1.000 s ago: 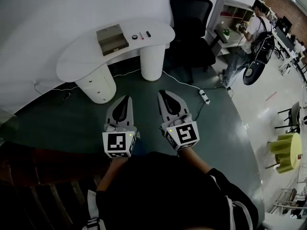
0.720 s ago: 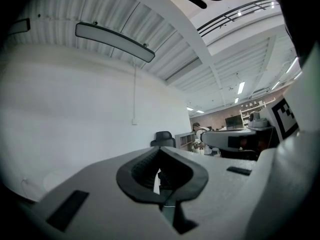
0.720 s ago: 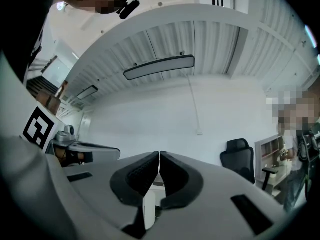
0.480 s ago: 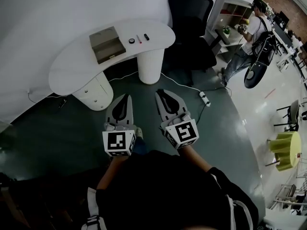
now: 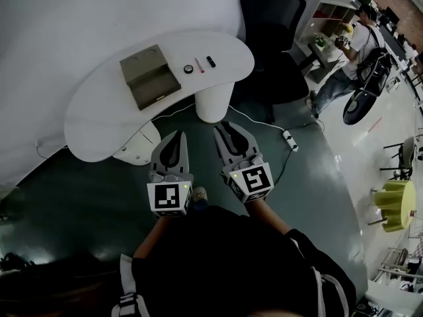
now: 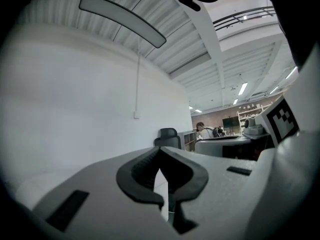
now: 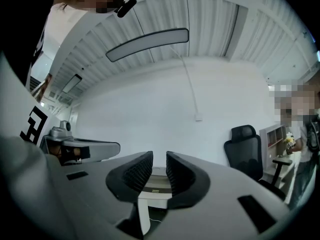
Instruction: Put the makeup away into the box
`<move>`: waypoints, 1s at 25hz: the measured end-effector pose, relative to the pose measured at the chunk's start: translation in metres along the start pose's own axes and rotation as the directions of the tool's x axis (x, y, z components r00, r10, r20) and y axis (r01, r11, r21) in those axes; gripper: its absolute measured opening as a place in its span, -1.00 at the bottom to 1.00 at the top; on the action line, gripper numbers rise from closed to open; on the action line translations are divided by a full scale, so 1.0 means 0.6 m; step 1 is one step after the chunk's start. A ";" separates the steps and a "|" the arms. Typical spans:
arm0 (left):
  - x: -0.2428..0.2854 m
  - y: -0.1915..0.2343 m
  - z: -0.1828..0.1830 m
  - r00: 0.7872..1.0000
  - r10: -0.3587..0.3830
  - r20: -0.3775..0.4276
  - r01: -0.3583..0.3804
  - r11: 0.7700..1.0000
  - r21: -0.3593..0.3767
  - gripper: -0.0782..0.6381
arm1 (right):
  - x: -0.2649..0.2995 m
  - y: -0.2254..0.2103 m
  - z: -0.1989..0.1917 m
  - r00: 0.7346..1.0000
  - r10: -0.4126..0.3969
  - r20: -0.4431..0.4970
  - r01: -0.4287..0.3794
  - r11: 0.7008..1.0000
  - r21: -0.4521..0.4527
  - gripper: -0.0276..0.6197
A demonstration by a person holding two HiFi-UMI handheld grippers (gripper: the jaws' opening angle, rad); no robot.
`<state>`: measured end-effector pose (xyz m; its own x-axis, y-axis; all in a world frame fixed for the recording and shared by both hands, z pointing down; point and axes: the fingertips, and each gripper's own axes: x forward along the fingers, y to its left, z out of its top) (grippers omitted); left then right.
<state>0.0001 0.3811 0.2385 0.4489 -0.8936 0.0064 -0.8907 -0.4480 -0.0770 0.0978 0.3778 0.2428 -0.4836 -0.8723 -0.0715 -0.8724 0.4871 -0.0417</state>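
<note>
Fingers of the right gripper (image 7: pixel 159 170) have just been opening and now stand a narrow way apart, with only the desk's top and pedestal showing through the gap. Those of the left gripper (image 6: pixel 160 151) meet at the tips on nothing. Both grippers are held level, side by side in front of the person, over the dark green floor (image 5: pixel 86 190), and neither carries anything. Compared with a second ago, the white desk (image 5: pixel 99 121) sits lower and closer in the head view, its rounded near edge now just past the gripper tips, so the person has been walking up to it. I judge the task to be in its approach, nothing packed yet, and the parting right fingers look like readiness for a first pick. On the desk the brown box (image 5: pixel 149 78) lies open, its long axis running away from the person with a slight tilt. The makeup lies to its right, apart from it: a round compact (image 5: pixel 188 69), a thin red stick (image 5: pixel 199 65) and a short black piece (image 5: pixel 211 61). Stick and black piece both point away from the person, their far ends leaning slightly left. A black office chair (image 5: pixel 274 18) stands beyond.
</note>
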 end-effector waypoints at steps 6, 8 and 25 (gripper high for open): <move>0.078 0.066 -0.021 1.000 -0.026 -0.008 0.026 1.000 -0.016 -0.77 | 0.098 -0.026 -0.019 1.000 -0.023 -0.021 0.022 1.000 -0.011 -0.59; 0.095 0.084 -0.032 0.999 -0.028 -0.018 0.027 0.999 -0.024 -0.77 | 0.121 -0.030 -0.028 0.999 -0.025 -0.027 0.025 1.000 -0.012 -0.57; 0.163 0.125 -0.065 0.996 -0.072 -0.058 0.067 0.994 -0.080 -0.77 | 0.207 -0.048 -0.064 0.997 -0.023 -0.068 0.024 1.000 0.003 -0.48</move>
<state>-0.0259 0.2591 0.2722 0.5069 -0.8591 0.0702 -0.8614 -0.5079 0.0041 0.0601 0.2535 0.2733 -0.4668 -0.8844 -0.0029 -0.8834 0.4664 -0.0464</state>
